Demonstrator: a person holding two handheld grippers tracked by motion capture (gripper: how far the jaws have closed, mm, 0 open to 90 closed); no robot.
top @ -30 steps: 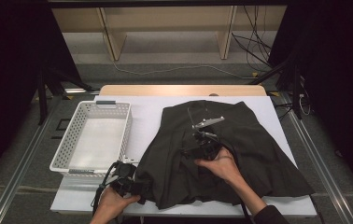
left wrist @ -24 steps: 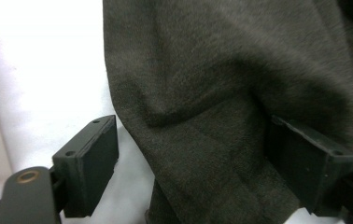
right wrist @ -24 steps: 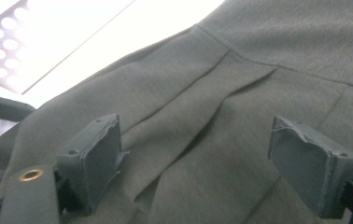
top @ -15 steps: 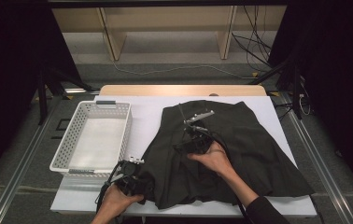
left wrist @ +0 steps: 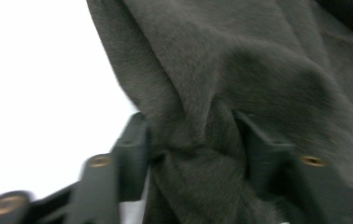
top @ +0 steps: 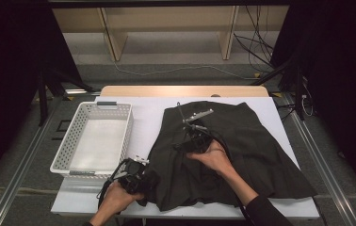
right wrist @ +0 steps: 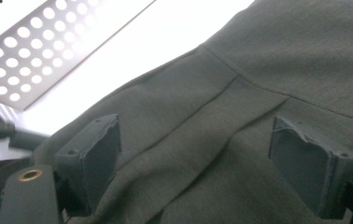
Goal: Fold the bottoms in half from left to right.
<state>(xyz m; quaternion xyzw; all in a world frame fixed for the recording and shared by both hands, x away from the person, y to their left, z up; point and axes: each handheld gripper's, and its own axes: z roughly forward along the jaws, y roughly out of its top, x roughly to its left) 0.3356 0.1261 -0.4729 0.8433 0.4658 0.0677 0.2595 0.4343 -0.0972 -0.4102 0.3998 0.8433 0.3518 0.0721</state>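
Note:
A dark grey garment [top: 251,141] lies spread over the right half of the white table [top: 148,113]. At its near left corner my left gripper [top: 138,176] is shut on a bunched fold of the cloth; the left gripper view has the fabric [left wrist: 240,70] pinched between both jaws [left wrist: 193,144]. My right gripper [top: 185,145] hovers low over the garment's middle, held from the near side. Its jaws stand wide open [right wrist: 195,158] over flat fabric and a seam [right wrist: 258,70], with nothing between them.
A white perforated basket [top: 119,117] stands empty on the table's left side, and its holed wall [right wrist: 20,60] appears in the right gripper view. Bare table shows between basket and garment [top: 145,132]. Wooden shelving and cables lie beyond the far edge.
My right gripper has moved left and a little farther from the person across the garment. The left gripper has shifted slightly right, still holding the corner.

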